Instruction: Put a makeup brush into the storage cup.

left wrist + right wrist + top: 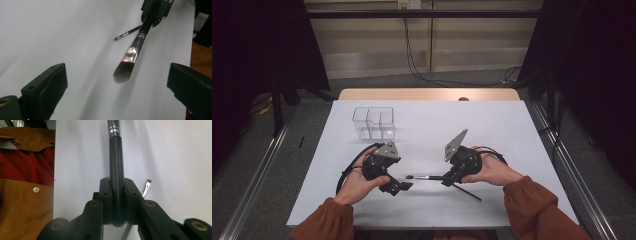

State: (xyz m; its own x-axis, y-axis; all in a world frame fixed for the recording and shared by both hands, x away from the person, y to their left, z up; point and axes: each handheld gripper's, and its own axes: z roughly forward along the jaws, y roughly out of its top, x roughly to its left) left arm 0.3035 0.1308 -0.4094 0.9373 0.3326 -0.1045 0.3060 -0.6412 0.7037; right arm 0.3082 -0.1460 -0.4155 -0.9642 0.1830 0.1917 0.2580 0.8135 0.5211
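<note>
A makeup brush with a black handle, silver ferrule and dark bristles hangs level above the white table. My right gripper is shut on its handle; in the right gripper view the pads of that gripper clamp the handle from both sides. My left gripper is open, just left of the bristle end. In the left gripper view its jaws stand wide apart around the gripper's middle, and the brush head points between them without touching either. A thin second brush lies on the table under the right hand.
A clear plastic organiser with three compartments stands at the back left of the table. The thin brush lies slanted beyond the held one. Orange-brown sleeves come in from the front edge.
</note>
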